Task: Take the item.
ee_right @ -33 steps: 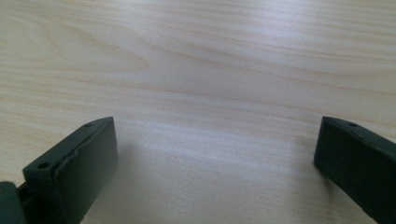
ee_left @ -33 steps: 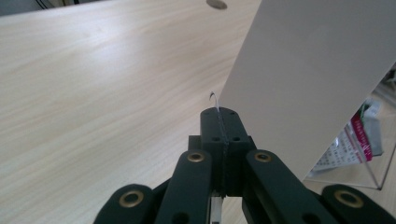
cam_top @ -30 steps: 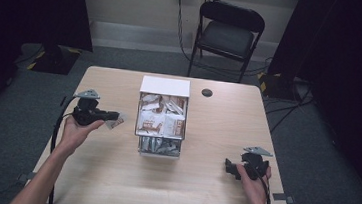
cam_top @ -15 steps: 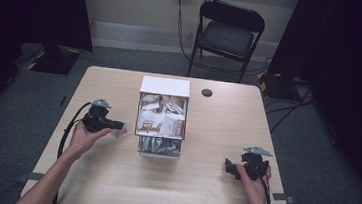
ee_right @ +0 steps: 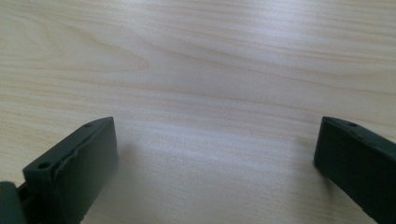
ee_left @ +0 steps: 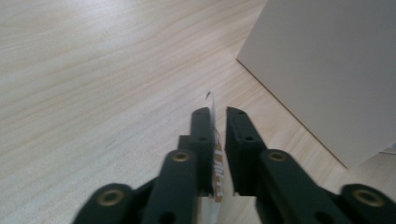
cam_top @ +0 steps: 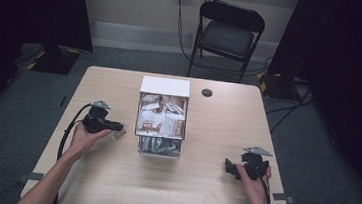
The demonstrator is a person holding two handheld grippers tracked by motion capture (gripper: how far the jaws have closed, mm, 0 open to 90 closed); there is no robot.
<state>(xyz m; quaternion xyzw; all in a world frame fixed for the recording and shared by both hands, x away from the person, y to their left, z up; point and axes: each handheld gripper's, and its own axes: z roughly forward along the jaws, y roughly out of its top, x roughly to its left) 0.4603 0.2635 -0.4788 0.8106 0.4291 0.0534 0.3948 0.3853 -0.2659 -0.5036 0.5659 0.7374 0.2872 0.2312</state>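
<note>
We see the left tool (cam_top: 116, 126) low over the table (cam_top: 110, 185), just left of the white box (cam_top: 165, 86) that stands mid-table with its open front full of packets (cam_top: 159, 120). A thin flat packet (cam_top: 118, 133) sits edge-on between the left tool's jaws. In the left gripper view that packet (ee_left: 215, 154) lies against the left-hand jaw while a narrow gap shows beside the right-hand jaw, so the pads don't press it from both sides. The jaws have just been opening, with the packet between them. We cannot tell whether the packet's lower edge touches the table. The box wall (ee_left: 327, 70) rises close on the right in that view, apart from the jaws.

The right tool (cam_top: 235, 168) rests near the table's right front corner, well apart from the box. In the right gripper view its jaws stand wide apart with bare table (ee_right: 196, 93) between them, nothing held.

A small dark disc (cam_top: 207, 92) lies on the table right of the box's far end. A black folding chair (cam_top: 230, 36) stands beyond the table.
</note>
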